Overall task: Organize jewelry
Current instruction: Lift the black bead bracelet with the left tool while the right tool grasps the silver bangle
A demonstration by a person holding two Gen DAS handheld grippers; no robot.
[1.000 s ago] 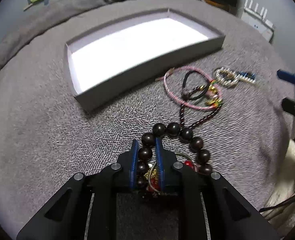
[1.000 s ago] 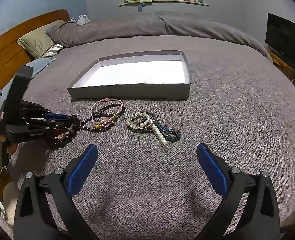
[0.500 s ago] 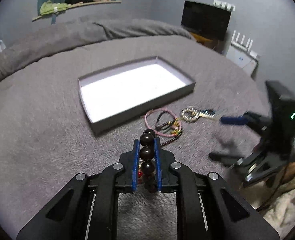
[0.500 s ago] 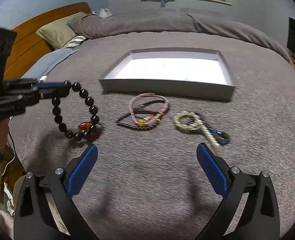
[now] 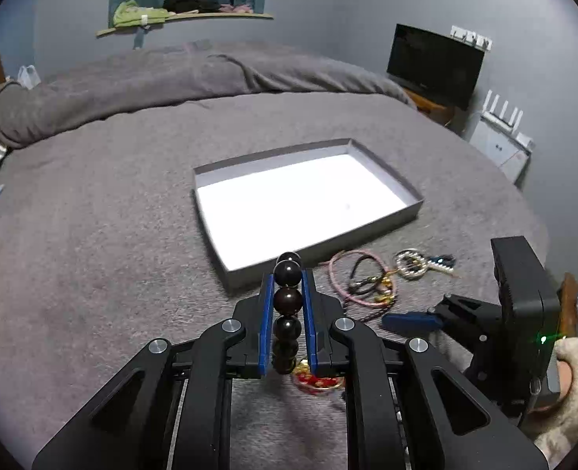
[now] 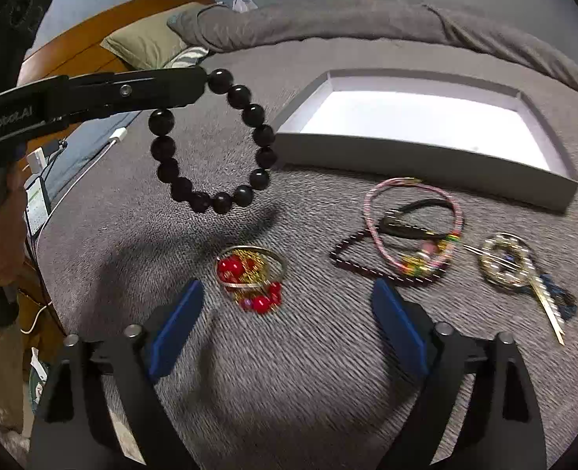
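My left gripper (image 5: 287, 274) is shut on a bracelet of large dark beads (image 5: 287, 299) and holds it in the air. In the right wrist view the dark bead bracelet (image 6: 253, 114) hangs as a ring from the left gripper (image 6: 202, 80). Below it a red-and-gold bangle (image 6: 249, 274) lies on the grey blanket. My right gripper (image 6: 285, 291) hovers over the bangle, its jaws closing, their pads off it. A pink cord bracelet (image 6: 371, 211), a dark thin strand (image 6: 351, 264) and a pearl ring piece (image 6: 504, 262) lie further right. The grey tray (image 6: 406, 156) with a white floor stands behind.
The rolled duvet (image 5: 171, 78) runs along the back of the bed. A pillow (image 6: 144, 45), a wooden headboard (image 6: 73, 55) and a phone on a cable (image 6: 36, 203) sit at the left. A monitor (image 5: 433, 64) and a router (image 5: 500, 125) stand beyond the right edge.
The left gripper has lifted the dark bead bracelet off the blanket, leaving the red-and-gold bangle behind. The right gripper has moved left over that bangle, and its jaws have narrowed.
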